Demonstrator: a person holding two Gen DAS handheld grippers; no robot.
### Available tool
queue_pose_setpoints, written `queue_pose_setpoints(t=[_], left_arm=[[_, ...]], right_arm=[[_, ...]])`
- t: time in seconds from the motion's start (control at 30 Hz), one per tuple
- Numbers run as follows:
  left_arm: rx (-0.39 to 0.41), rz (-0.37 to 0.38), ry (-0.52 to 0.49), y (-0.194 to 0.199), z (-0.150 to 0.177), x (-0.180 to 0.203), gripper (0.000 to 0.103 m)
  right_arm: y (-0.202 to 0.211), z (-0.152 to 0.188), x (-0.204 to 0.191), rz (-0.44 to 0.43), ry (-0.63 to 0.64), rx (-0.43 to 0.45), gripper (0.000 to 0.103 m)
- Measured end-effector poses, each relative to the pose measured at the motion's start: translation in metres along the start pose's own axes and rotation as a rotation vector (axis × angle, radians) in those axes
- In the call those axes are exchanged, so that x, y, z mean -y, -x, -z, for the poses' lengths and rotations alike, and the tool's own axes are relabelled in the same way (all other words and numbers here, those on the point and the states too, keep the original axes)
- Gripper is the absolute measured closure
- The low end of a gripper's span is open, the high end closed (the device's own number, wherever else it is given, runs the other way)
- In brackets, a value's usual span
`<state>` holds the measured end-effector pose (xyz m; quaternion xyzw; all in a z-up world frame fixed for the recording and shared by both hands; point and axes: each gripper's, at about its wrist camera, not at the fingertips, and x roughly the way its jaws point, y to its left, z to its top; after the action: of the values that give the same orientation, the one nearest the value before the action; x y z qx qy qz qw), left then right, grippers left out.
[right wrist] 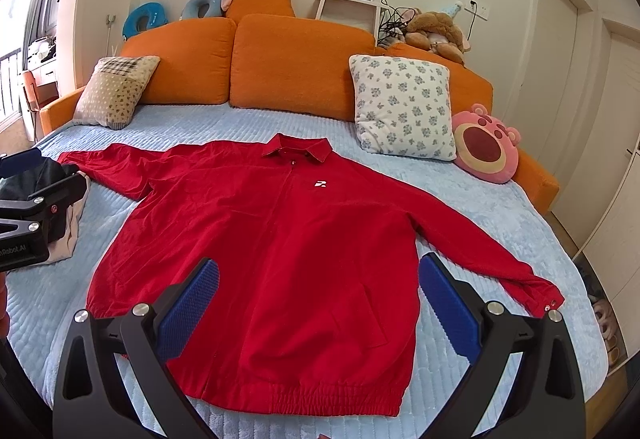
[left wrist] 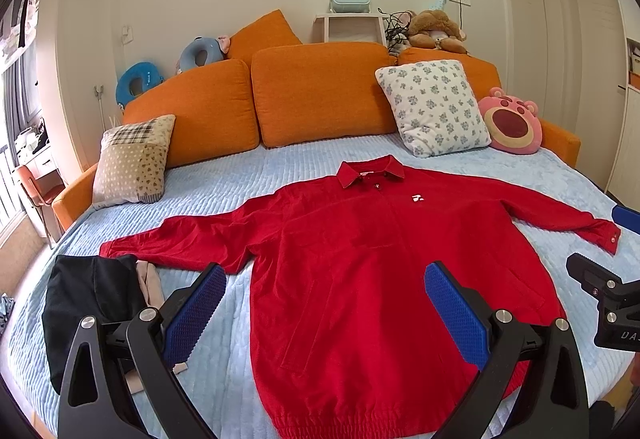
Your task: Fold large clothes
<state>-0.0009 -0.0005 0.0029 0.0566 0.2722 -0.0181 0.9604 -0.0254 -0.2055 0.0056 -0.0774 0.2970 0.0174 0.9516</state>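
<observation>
A red collared jacket (left wrist: 360, 279) lies flat, front up, on the light blue bed cover (left wrist: 248, 175), sleeves spread to both sides. It also shows in the right wrist view (right wrist: 280, 239). My left gripper (left wrist: 324, 311) is open and empty, held above the jacket's lower left part. My right gripper (right wrist: 320, 303) is open and empty above the jacket's lower middle, near the elastic hem (right wrist: 312, 395). The right gripper's body shows at the right edge of the left wrist view (left wrist: 612, 303). The left gripper's body shows at the left edge of the right wrist view (right wrist: 32, 223).
A black garment (left wrist: 84, 307) over beige cloth lies at the bed's left side. Orange back cushions (left wrist: 320, 91), a patchwork pillow (left wrist: 132, 163), a floral pillow (left wrist: 436, 107) and a pink bear plush (left wrist: 512, 123) line the far side. Wardrobe doors (right wrist: 592, 119) stand at right.
</observation>
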Motion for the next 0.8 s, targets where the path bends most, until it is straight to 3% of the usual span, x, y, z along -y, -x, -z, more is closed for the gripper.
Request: queue_pose_setpoints(t=[0.47, 0.8], left_arm=[[0.001, -0.002, 0.004, -0.0021, -0.0002, -0.0036, 0.002], [0.001, -0.003, 0.004, -0.0021, 0.0005, -0.0027, 0.002]], right_arm=[[0.0013, -0.0036, 0.0079, -0.039, -0.017, -0.003, 0.004], [-0.0002, -0.0006, 0.0014, -0.019, 0.002, 0.008, 0.005]])
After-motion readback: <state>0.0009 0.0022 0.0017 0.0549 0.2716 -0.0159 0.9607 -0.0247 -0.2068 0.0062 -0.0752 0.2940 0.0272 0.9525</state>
